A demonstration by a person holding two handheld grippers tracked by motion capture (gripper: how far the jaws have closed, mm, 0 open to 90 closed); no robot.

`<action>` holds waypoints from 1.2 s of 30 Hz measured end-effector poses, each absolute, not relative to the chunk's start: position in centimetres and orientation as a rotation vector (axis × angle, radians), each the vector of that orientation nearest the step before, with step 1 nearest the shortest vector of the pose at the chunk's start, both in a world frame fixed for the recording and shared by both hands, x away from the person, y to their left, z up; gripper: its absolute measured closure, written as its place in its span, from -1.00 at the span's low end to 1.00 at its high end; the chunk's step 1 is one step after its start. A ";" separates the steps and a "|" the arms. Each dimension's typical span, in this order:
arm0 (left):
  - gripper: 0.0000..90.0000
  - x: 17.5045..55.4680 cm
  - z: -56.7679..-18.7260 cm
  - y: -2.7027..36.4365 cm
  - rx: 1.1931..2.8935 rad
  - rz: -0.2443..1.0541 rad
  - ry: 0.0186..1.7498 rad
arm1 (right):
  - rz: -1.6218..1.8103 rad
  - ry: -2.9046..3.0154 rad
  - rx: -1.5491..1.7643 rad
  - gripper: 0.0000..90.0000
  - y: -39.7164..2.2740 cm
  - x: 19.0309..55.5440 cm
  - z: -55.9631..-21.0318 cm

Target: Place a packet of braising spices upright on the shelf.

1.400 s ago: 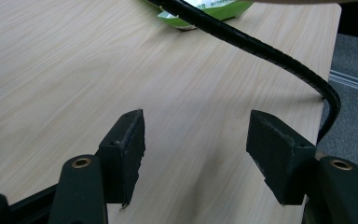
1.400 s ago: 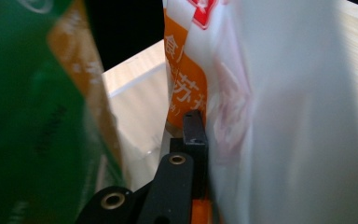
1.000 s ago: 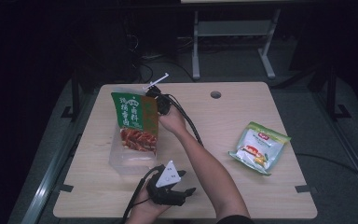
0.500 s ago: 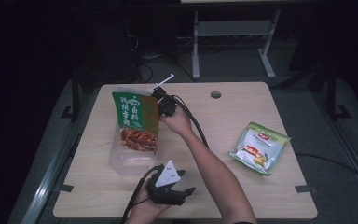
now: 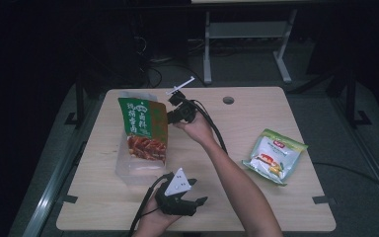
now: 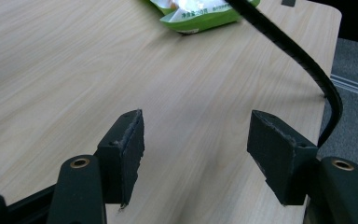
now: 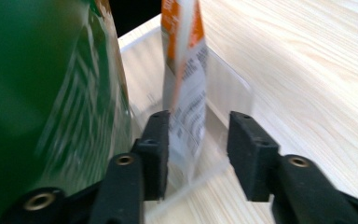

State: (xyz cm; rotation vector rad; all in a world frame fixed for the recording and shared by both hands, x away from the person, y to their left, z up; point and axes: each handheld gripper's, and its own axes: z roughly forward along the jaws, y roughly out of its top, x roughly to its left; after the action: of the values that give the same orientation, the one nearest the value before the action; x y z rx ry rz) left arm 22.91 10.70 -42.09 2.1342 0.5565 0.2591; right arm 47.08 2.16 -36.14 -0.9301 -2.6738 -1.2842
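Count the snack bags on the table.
2: the green bag stands in the clear container at left; the light-green bag lies flat at right. Others may be hidden behind.
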 end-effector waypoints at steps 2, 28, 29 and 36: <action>-0.20 23.0 -42.0 10.5 2.135 0.262 0.553 | -1.286 -2.674 -0.936 0.23 0.9 46.8 -35.9; -0.21 25.5 -41.2 6.6 2.144 0.237 0.527 | -1.225 -2.710 -1.139 -0.07 -11.7 41.7 -34.9; -0.21 25.6 -41.3 6.4 2.150 0.239 0.524 | -1.219 -2.708 -1.154 -0.08 -12.2 41.4 -34.9; -0.22 26.7 -41.5 5.1 2.149 0.232 0.529 | -1.200 -2.699 -1.243 -0.15 -16.0 40.1 -35.2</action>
State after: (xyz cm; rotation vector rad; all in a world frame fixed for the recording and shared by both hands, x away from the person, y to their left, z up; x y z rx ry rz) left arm 26.66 5.06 -41.48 2.1490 0.5295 0.2315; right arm 40.13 -16.03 -35.24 -1.2429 -2.6993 -1.2004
